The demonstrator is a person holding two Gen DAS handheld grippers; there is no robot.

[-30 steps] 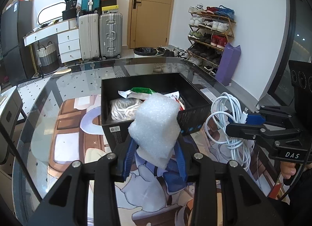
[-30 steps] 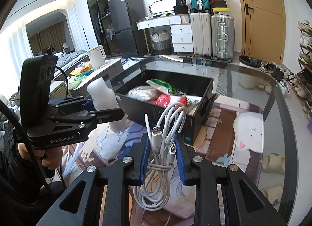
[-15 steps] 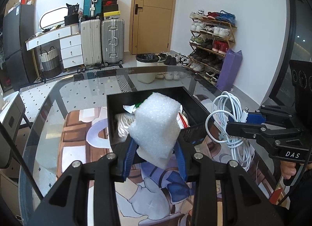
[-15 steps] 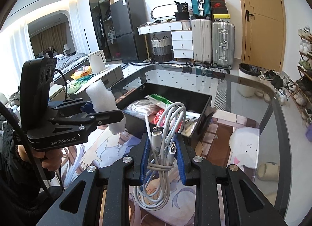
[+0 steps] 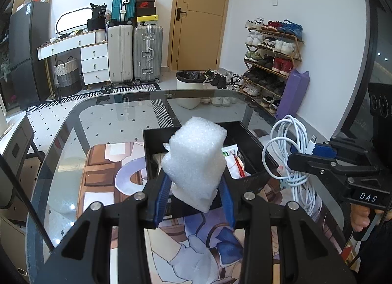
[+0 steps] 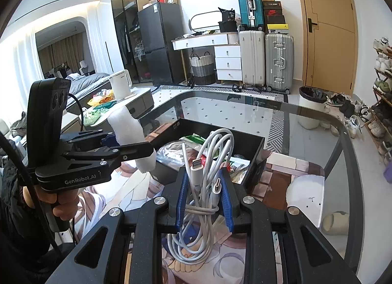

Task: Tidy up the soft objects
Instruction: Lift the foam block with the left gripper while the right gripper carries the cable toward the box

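Since the earlier frames both hand-held grippers had risen a little, so the black bin [image 5: 247, 134] sat lower and smaller in each view and more of the glass bench [image 5: 103, 122] showed beyond it. The left hand-held gripper [image 5: 194, 193] was clamped on the white foam block [image 5: 196, 159], held in the air above the bin's near wall. The right hand-held gripper [image 6: 204, 200] was clamped on the coiled white cable [image 6: 208, 161], its loops hanging below the blue pads [image 6: 181, 198] over the printed mat [image 6: 137, 186]. The bin stood on the bench with packets [image 6: 196, 140] inside.
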